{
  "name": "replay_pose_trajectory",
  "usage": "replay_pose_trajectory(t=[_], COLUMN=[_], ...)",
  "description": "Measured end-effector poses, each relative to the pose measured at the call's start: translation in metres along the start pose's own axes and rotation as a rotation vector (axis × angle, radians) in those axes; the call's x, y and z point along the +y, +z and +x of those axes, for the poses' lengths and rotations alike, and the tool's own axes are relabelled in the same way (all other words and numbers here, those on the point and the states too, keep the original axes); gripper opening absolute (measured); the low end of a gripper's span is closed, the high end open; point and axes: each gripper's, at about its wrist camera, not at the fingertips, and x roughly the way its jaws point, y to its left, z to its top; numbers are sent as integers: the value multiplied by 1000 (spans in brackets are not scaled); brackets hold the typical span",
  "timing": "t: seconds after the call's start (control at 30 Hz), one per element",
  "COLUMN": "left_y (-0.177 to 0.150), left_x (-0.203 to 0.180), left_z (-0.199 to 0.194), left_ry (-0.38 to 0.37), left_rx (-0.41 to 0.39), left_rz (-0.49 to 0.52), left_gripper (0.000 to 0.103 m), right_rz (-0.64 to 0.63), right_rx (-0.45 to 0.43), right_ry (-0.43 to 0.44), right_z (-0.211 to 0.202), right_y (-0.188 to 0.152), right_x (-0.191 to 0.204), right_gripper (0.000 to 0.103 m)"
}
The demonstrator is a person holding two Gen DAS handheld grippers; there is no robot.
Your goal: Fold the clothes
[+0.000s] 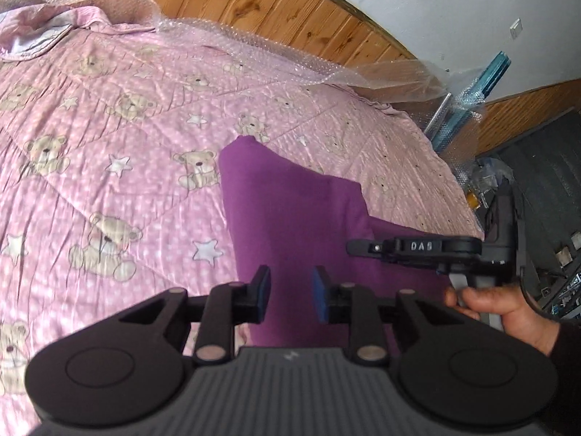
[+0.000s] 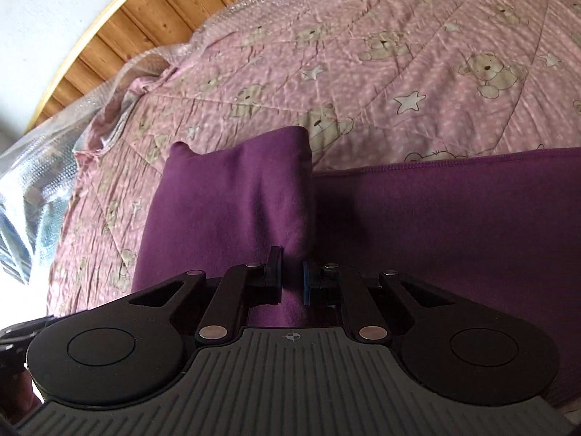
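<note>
A purple garment lies on a pink bedspread printed with teddy bears and stars. My left gripper hovers over the garment with its blue pads apart; the cloth shows below the gap and nothing is pinched. To its right a hand holds my right gripper low over the cloth. In the right wrist view, my right gripper is shut on a raised fold of the purple garment. The rest of the cloth lies flat to the right, its stitched hem facing away.
Bubble wrap runs along the bed's far edge below wooden wall panelling. A pink pillow lies at the upper left. Off the bed's right edge stand teal strips and floor clutter.
</note>
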Motion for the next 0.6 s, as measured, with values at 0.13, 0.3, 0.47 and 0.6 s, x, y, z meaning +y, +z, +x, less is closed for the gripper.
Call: replay_pose_trajectory(t=[0.13,0.3,0.47,0.6], left_y=[18,19,30,37], left_x=[-11,-11,-3,16], left_z=[33,65,69,89], left_ry=[-3,54,41,30], left_rx=[31,83,61,82], left_rz=[59,88,58,-2], left_gripper=[30,29,31,22], right_rz=[-25,-53,-131,-219], right_rx=[-5,-35,-169,-51], right_ry=[0,-32,-77,-60], right_z=[5,-4,-56,-37], right_y=[-5,-10,-33,-66], right_x=[3,5,25,36], right_gripper=[8,36,38,29])
